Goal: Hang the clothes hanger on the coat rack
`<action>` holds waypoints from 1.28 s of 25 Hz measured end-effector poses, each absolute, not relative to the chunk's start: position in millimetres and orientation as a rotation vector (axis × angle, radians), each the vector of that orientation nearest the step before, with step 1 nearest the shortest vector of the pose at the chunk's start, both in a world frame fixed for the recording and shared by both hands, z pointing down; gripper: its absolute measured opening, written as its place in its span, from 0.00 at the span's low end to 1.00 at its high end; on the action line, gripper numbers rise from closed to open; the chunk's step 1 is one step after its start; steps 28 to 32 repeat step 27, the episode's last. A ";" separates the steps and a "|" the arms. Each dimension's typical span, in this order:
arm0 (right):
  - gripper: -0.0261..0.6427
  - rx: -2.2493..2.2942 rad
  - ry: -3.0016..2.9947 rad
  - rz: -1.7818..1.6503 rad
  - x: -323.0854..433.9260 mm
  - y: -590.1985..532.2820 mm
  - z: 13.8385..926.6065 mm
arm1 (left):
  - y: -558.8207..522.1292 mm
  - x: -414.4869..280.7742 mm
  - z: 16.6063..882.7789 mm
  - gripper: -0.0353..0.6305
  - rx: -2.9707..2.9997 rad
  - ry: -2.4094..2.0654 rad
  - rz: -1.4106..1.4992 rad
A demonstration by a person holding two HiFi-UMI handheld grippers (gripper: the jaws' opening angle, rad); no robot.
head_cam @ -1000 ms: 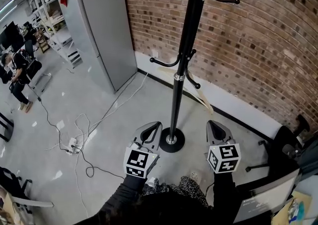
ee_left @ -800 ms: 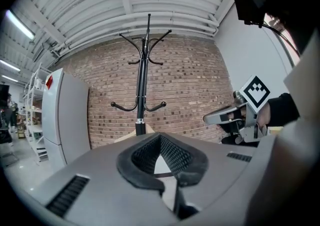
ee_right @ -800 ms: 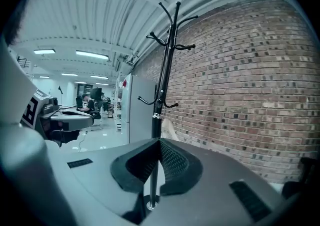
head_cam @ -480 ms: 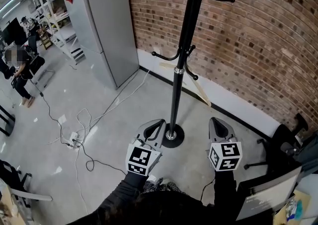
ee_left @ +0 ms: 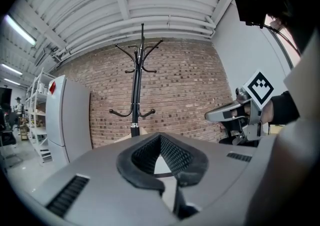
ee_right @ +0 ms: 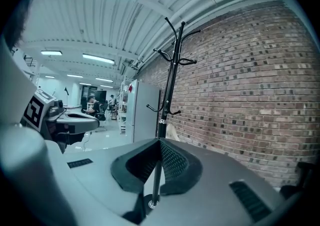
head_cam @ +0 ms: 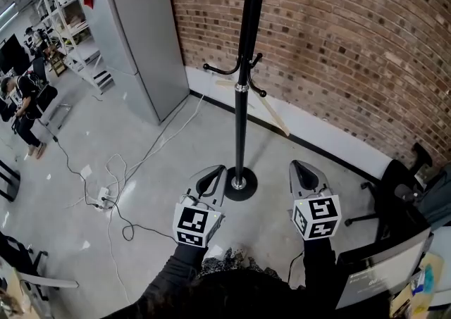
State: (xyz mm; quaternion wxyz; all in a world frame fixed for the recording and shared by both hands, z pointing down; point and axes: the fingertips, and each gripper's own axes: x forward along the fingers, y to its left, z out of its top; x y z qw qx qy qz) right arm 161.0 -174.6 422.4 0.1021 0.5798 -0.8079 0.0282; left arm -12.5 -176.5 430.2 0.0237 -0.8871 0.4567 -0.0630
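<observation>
Straight ahead at twelve o'clock, the black coat rack stands upright on its round base on the grey floor, near the brick wall. The clothes hanger, pale wood, is off the rack: it leans on the white skirting at the foot of that wall, behind the pole and toward one o'clock of the base. Your left claw shows at nine o'clock of the base in the head view. It is clenched, tips together, with nothing between them; through the hollow behind its tips you see only wall and skirting. Your right claw shows at three o'clock of the base, likewise clenched and empty, and the pole seen through its hollow stands well beyond it. Both claws point toward the wall, well apart from the hanger. At ten o'clock a tall grey cabinet stands by the wall. Cables trail over the floor at eight o'clock to a power strip. Far off at nine o'clock a person sits, and a black office chair stands at three o'clock.
</observation>
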 end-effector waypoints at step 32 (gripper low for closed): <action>0.05 1.736 -2.346 0.043 172.4 -137.8 419.1 | -137.0 -3.9 425.0 0.06 -2.728 1.423 -0.167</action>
